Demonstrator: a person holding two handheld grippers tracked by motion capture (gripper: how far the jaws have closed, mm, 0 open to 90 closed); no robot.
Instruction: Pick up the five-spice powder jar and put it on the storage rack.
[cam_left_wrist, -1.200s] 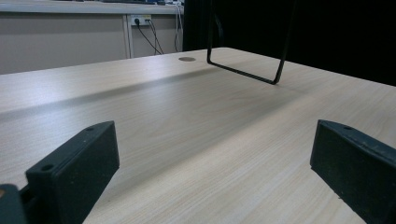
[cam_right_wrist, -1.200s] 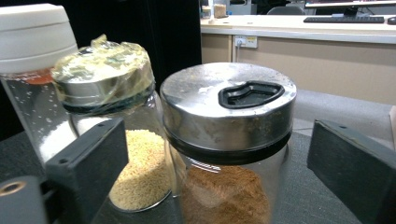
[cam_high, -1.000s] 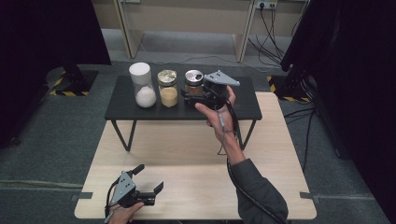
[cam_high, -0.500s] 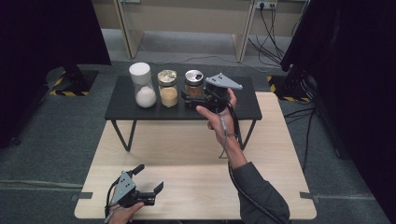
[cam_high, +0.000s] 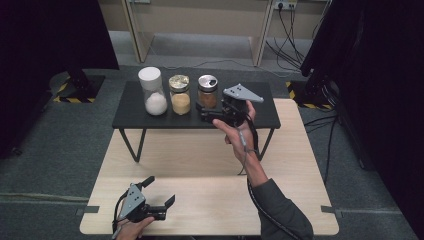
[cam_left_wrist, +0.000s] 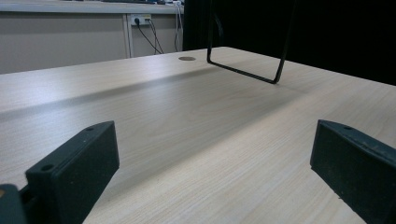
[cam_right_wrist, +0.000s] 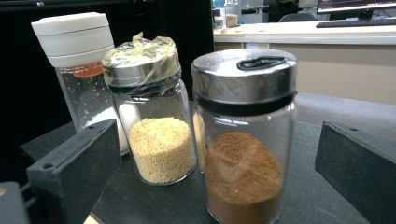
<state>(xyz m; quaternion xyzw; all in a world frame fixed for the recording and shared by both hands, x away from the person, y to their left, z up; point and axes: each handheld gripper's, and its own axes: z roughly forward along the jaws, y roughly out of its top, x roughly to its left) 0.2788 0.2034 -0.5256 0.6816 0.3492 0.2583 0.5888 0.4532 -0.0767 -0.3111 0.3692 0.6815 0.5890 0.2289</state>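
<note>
Approach phase: right claw (cam_high: 207, 114) is wide open, holding nothing, lined up on the brown-spice jar (cam_right_wrist: 245, 135). Jar stands upright on the black raised shelf (cam_high: 130, 112), rightmost of three in a row; the yellow-grain jar (cam_right_wrist: 156, 116) is just beside it and the white-capped jar (cam_right_wrist: 81, 70) is beyond that one.

Seen along the right claw, the brown-spice jar sits between the jaws but off toward the right jaw, and the yellow-grain jar is also within the span. Likely best to shift the claw so the jar is centred, then advance until the pads flank the glass body below the metal lid. Grip the glass, not the lid. Keep the left-hand jaw out of the narrow gap's neighbour: clipping the yellow-grain jar could tip it. Close squarely, slowly, since glass is slick.

Left claw (cam_high: 159, 194) is open and empty, low over the wooden surface (cam_high: 200, 165), well apart from the brown-spice jar.
</note>
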